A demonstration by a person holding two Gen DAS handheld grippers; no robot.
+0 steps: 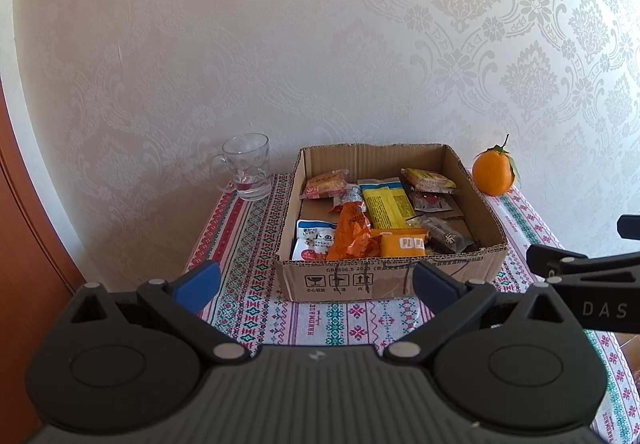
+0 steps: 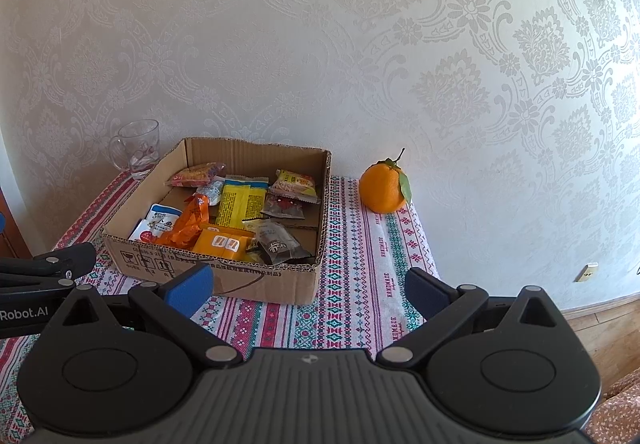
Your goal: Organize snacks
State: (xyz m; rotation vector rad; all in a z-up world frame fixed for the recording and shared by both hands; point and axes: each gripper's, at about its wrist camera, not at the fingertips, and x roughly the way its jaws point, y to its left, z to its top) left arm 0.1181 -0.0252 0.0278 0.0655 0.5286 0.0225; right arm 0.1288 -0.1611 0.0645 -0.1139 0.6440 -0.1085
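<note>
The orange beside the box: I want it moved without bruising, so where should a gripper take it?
Grip the orange across its round middle, coming from the front with the open right gripper, jaws level. Its stem and leaf stick up on top and the wall is close behind, so the sides are probably the cleanest hold.

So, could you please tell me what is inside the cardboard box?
The cardboard box holds loose snack packets: a long yellow packet, a crumpled orange wrapper, a white pouch and a dark packet, among others. Whatever lies beneath the overlapping packets is covered.
</note>
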